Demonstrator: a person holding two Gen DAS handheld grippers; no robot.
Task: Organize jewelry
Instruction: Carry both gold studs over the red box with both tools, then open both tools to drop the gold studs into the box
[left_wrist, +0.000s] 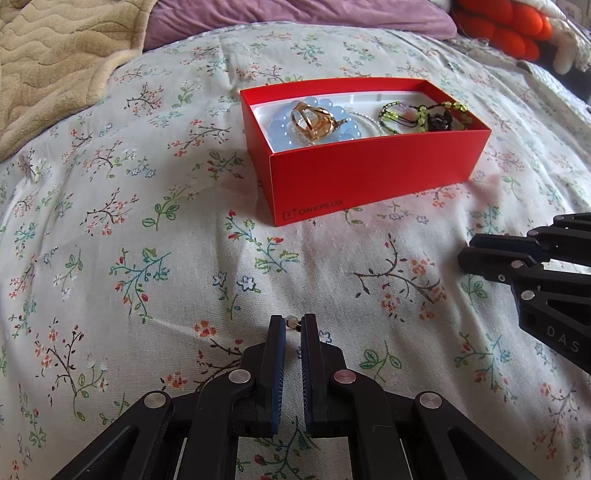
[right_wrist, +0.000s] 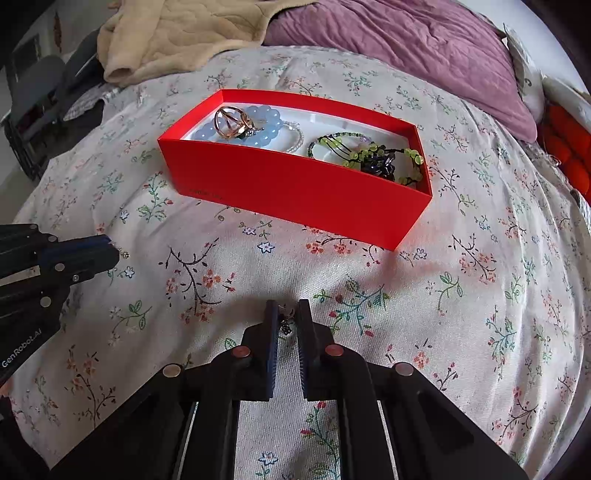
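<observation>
A red box (left_wrist: 369, 173) (right_wrist: 295, 184) sits on the floral bedspread. It holds a blue bead bracelet (left_wrist: 284, 127) (right_wrist: 258, 120), a gold ring piece (left_wrist: 314, 120) (right_wrist: 232, 122), a pearl strand (right_wrist: 295, 138) and a green bead bracelet (left_wrist: 424, 114) (right_wrist: 369, 151). My left gripper (left_wrist: 293, 325) (right_wrist: 116, 251) is shut on a small earring (left_wrist: 293, 322) (right_wrist: 123, 253), short of the box. My right gripper (right_wrist: 286, 314) (left_wrist: 465, 249) is shut on a small earring (right_wrist: 286, 321), also short of the box.
A beige blanket (left_wrist: 55, 55) (right_wrist: 177, 33) and a purple pillow (left_wrist: 295, 14) (right_wrist: 406, 48) lie beyond the box. An orange knitted item (left_wrist: 498, 26) (right_wrist: 565, 147) is at the far right. The bedspread (left_wrist: 184, 258) extends all around.
</observation>
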